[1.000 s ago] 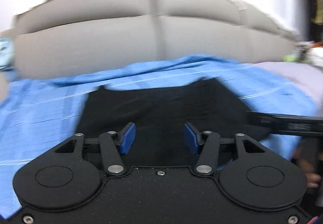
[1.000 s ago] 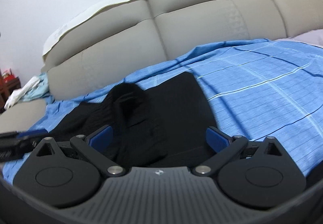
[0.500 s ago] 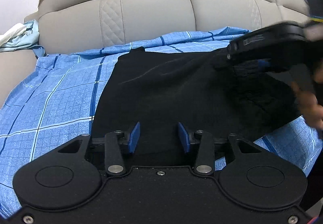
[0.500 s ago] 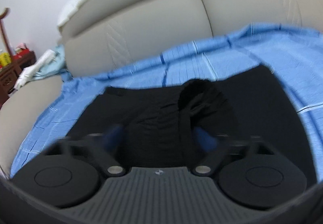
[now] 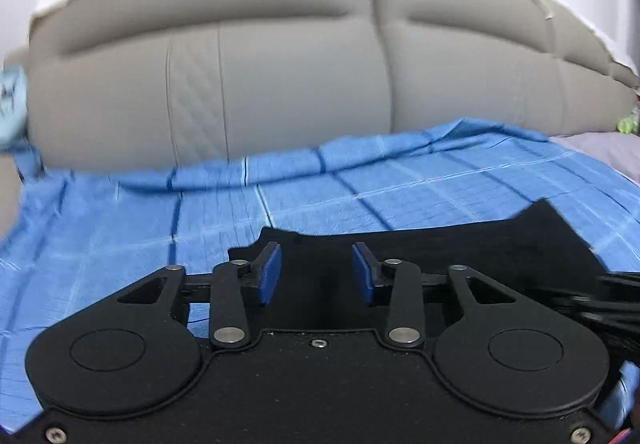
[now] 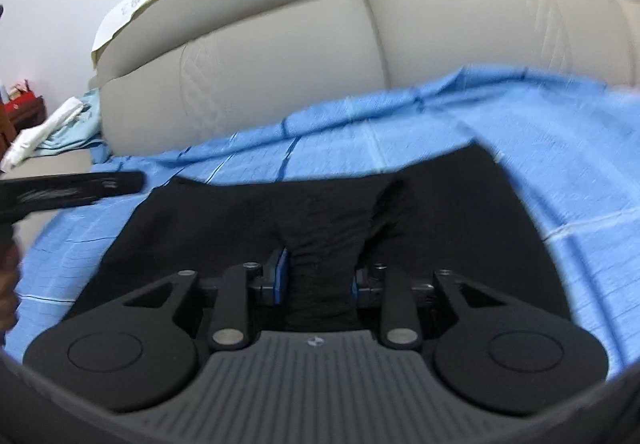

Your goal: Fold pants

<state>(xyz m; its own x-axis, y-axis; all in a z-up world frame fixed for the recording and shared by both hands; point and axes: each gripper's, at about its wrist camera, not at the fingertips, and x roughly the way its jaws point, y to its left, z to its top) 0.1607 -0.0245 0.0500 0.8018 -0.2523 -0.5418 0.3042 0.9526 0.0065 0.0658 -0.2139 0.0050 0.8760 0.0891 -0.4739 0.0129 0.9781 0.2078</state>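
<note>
Closed since a second ago, the right gripper is seen pinching a raised bunch of the black pants, spread crosswise on the blue sheet, while the left gripper is held spread above their left edge.

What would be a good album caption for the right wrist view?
Right claw pinching a bunched fold of black pants on a blue checked sheet.

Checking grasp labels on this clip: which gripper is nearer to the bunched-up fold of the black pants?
Right. The right gripper is shut on the raised fold of the black pants; the left gripper is open over their flat edge, gripping nothing.
</note>
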